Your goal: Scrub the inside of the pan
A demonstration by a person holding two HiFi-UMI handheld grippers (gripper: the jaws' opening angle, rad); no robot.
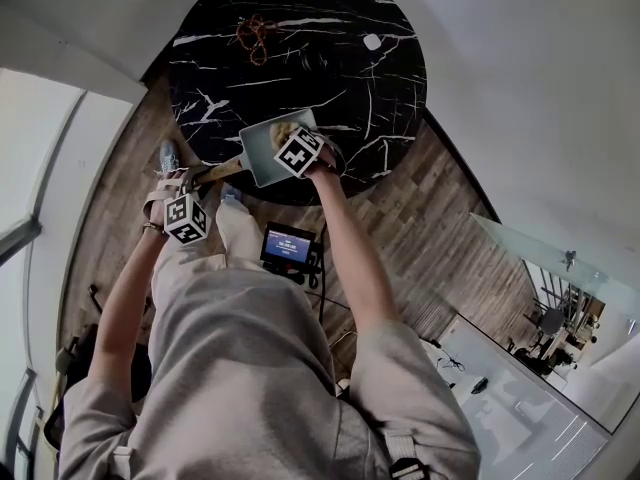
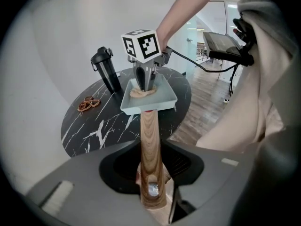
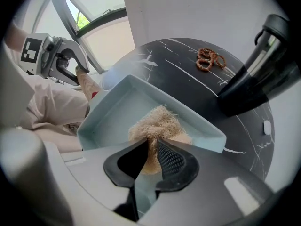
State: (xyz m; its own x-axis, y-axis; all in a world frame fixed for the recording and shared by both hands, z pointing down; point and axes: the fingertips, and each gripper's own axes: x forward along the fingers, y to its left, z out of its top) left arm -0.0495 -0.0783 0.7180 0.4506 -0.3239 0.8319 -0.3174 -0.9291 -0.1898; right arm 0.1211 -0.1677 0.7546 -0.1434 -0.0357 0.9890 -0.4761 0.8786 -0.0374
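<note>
A pale blue square pan with a wooden handle rests at the near edge of the round black marble table. My left gripper is shut on the end of the handle, just off the table's edge. A tan fibrous scrubber lies on the pan's floor. My right gripper reaches down into the pan from above, and its jaws pinch the scrubber. In the left gripper view the right gripper stands upright over the scrubber.
A black bottle stands on the table behind the pan, and a string of brown beads lies beyond it. A small white disc sits at the far right. Wooden floor surrounds the table, with a white wall close behind.
</note>
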